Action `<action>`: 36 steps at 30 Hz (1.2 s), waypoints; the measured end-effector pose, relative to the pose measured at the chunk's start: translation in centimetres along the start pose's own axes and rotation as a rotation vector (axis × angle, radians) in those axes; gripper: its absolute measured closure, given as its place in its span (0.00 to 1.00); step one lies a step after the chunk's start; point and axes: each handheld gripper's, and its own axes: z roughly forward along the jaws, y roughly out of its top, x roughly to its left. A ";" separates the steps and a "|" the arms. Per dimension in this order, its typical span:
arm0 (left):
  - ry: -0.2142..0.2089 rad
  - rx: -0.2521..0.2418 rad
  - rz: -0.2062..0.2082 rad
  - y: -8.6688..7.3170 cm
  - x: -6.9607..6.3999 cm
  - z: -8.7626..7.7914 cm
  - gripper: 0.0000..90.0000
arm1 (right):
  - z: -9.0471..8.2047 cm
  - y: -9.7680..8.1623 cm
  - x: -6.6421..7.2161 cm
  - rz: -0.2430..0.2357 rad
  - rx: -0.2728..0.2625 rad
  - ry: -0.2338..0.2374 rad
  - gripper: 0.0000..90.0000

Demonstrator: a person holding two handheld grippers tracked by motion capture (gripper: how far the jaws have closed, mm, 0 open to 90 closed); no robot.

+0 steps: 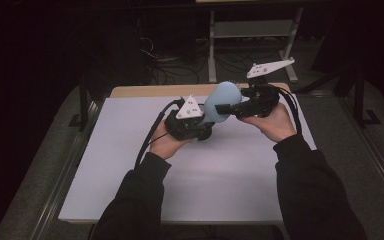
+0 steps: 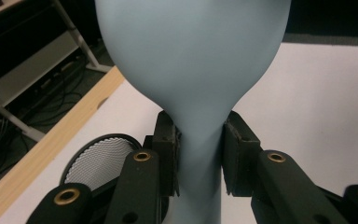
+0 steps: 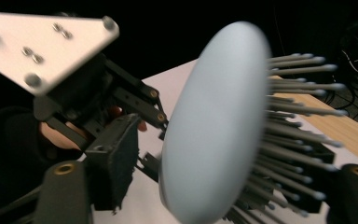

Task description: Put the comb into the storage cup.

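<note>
left gripper view | left tongs [image 2: 199, 154] clamp hairbrush [image 2: 193, 56] handle | right tongs [image 3: 214, 186] straddle head, grip unclear

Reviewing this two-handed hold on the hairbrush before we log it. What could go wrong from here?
1. The left gripper clamps only the brush's narrow handle, smooth and tapered, so the brush may twist or slide when the other side pushes.
2. The right gripper has the head between its fingers, one on the smooth back, the other among the bristles; its grip could skid off or bend them.
3. The brush is off the table; a slip drops it.
</note>
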 end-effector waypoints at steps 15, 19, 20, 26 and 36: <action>-0.073 -0.064 -0.103 -0.7 0.5 0.6 0.80 | 0.0 0.0 -0.1 0.034 0.009 -0.023 0.51; -0.091 -0.076 -0.129 -0.9 0.5 0.7 0.79 | 0.2 0.1 -0.1 0.041 0.020 -0.012 0.53; -0.091 -0.082 -0.135 -1.0 0.5 0.8 0.79 | 0.2 0.2 -0.1 0.038 0.023 -0.011 0.54; -0.103 -0.119 -0.177 -1.2 0.7 0.6 0.74 | 0.5 0.9 0.5 0.011 0.052 -0.041 0.56; -0.114 -0.201 -0.215 -2.0 1.0 -0.5 0.38 | 0.6 1.7 0.7 -0.017 0.072 -0.106 0.57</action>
